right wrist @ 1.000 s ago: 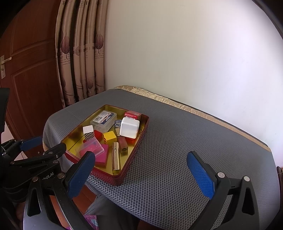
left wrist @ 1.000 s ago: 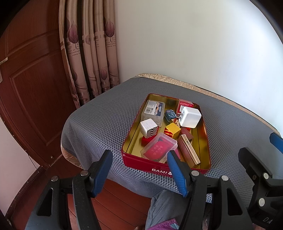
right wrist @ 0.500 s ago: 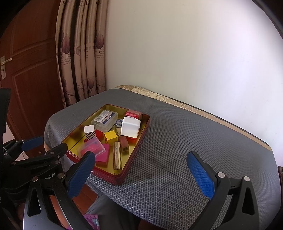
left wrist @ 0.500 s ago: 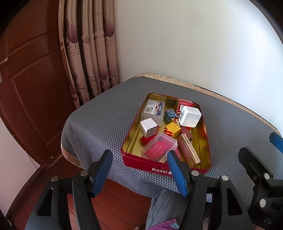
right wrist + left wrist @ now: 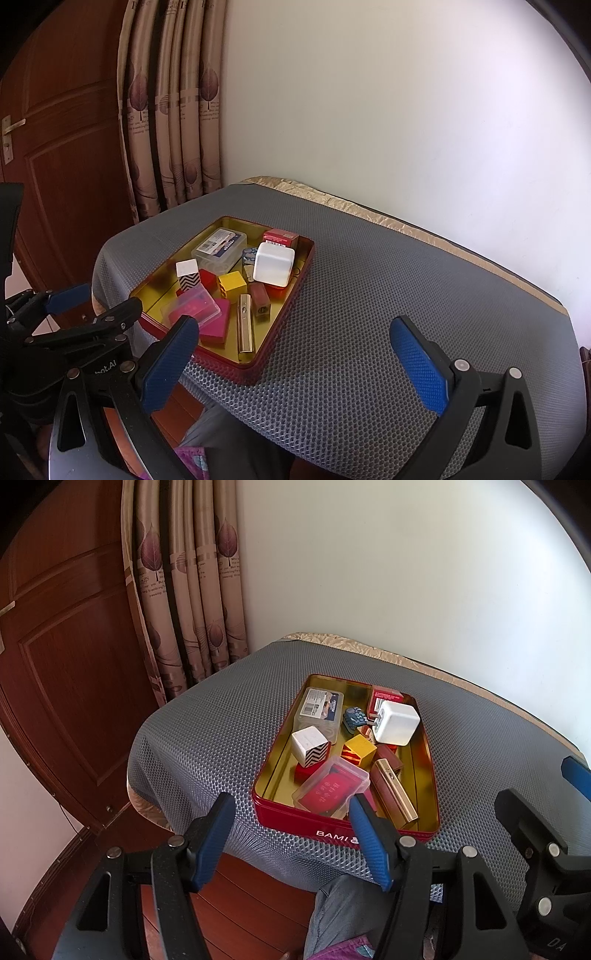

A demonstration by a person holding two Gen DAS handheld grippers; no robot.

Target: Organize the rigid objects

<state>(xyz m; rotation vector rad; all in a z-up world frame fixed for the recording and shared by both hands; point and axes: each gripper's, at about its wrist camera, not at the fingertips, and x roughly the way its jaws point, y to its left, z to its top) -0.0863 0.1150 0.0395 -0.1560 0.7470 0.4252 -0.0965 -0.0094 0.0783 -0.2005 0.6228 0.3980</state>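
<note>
Red tin tray (image 5: 295, 814) on the grey table (image 5: 369, 295) holds every small block and box, nothing shifted over the last second. Both the left tongs (image 5: 291, 843) and right tongs (image 5: 295, 360) hang open and empty, near the table's edge.

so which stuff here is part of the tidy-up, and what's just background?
Job: red tin, white charger, zigzag cube, yellow block, clear card box, gold tube, both open claws.
Background: curtain, door, wall.
</note>
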